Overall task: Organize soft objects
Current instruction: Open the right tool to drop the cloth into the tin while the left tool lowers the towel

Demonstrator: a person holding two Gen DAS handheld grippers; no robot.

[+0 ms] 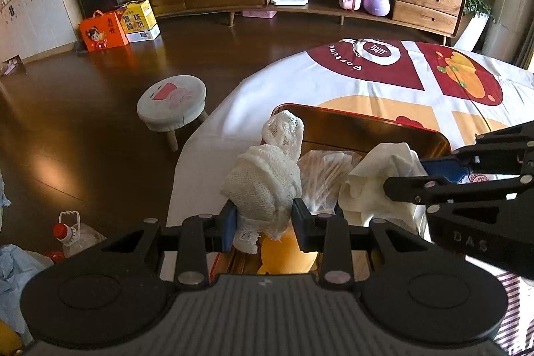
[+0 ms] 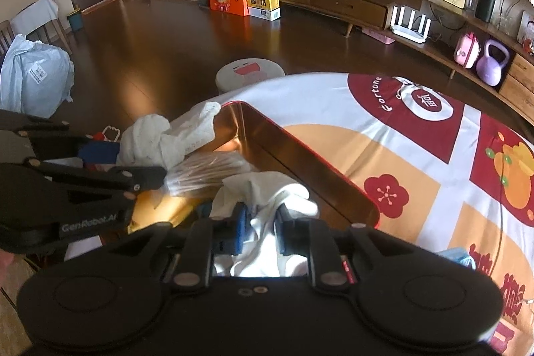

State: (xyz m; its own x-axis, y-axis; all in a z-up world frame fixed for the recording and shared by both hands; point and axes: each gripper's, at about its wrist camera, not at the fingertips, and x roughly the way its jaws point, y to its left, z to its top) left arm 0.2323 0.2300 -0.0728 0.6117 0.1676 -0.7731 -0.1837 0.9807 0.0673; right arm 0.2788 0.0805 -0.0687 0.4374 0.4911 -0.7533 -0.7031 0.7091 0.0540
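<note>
**Both claws over the red tin, each with cloth between its fingers**

Your surface (image 2: 333,109) wears a white cover printed with red and orange shapes. On its near edge sits the red tin (image 1: 367,125), open, with a shiny gold inside wall. Inside the tin, between the two cloths, lies a clear plastic packet (image 1: 320,179) of thin sticks, and an orange piece (image 1: 283,252) shows lower down.

Your left claw (image 1: 263,219) is clamped on the white mesh cloth (image 1: 267,175); the bundle stands up from the blue pads, and its top leans against the tin's left rim. Your right claw (image 2: 262,232) has the cream cloth (image 2: 267,192) between its fingers over the right part of the tin. The fingers stand a little apart, and you cannot tell whether the pads press on the fabric.

Beyond the surface, a small round stool (image 1: 172,102) stands on the dark wooden floor (image 1: 100,122).
</note>
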